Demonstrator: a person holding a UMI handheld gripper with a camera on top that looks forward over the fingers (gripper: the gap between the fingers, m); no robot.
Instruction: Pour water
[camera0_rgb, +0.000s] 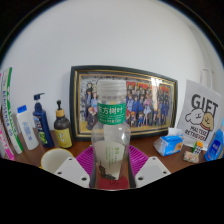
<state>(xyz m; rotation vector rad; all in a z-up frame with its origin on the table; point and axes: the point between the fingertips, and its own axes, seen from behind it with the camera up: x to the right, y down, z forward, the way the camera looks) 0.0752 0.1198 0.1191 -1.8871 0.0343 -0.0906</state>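
Bottle (111, 135), clear plastic with white cap and green label, is held upright between the jaws, both purple pads (88, 160) pressed against its lower sides; gripper (111, 168) is closed on it. Brown desk (150, 147) is seen beneath. Against the white wall (110, 35) a framed group photo (150, 100) is propped. Pump bottles (42, 120) are grouped to one side, a white "GIFT" bag (200, 115) to the other.

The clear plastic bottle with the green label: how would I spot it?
Find the big framed group photo against the wall. Directly before it, between the gripper fingers, stands the clear plastic bottle with the green label. Unlike the pump bottles to one side, it is see-through.
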